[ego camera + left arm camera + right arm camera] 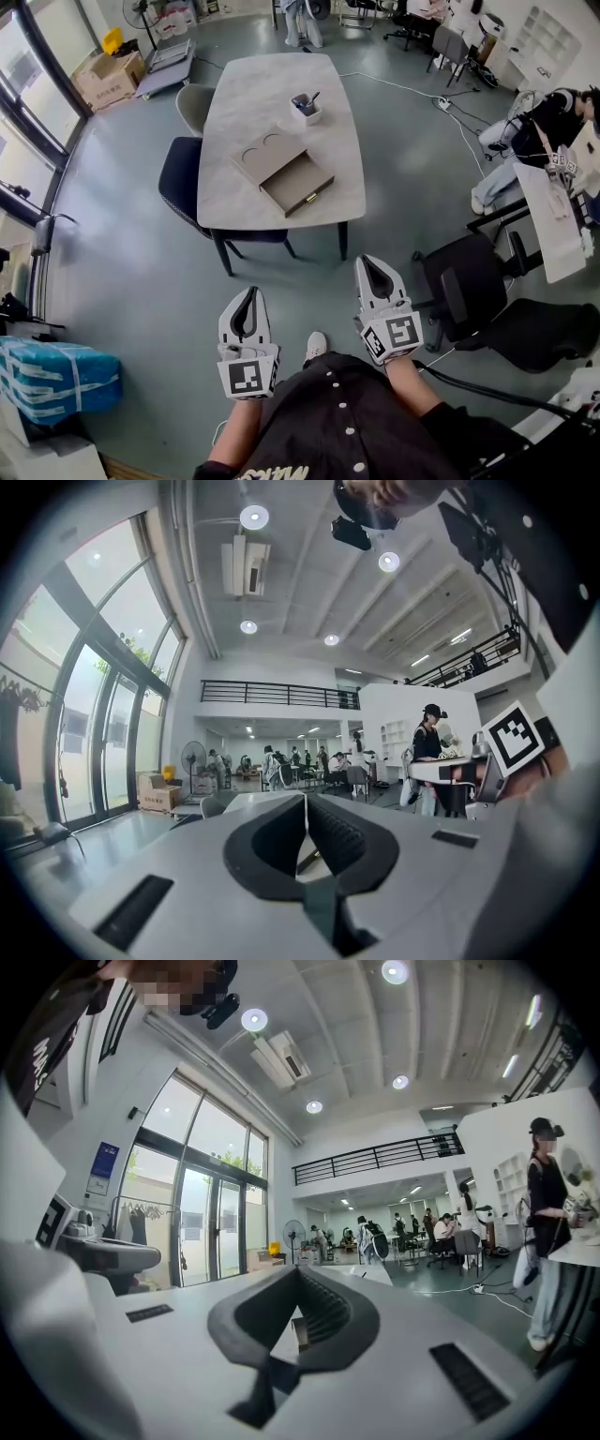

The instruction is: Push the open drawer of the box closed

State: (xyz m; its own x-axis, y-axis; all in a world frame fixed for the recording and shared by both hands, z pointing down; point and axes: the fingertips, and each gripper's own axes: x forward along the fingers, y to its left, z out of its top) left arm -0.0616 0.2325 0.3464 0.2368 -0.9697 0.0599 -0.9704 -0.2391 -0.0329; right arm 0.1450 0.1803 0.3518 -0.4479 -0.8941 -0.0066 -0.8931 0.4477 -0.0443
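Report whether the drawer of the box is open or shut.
Open. The drawer stands pulled out of the box, toward the near edge of the table, its inside exposed.

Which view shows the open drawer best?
The head view: the drawer shows from above, pulled out of the box on the table. Both gripper views catch at most a sliver of it between their jaws.

A smooth grey floor [131, 253] fills the large hall; a pale stone-topped table [272, 89] stands with a dark blue chair [183, 183] and a grey chair [192, 105] tucked at its side; a black office chair [464, 281] stands apart; tall windows [103, 733] line one wall; round ceiling lights [253, 517] glow above a railed balcony [272, 694].
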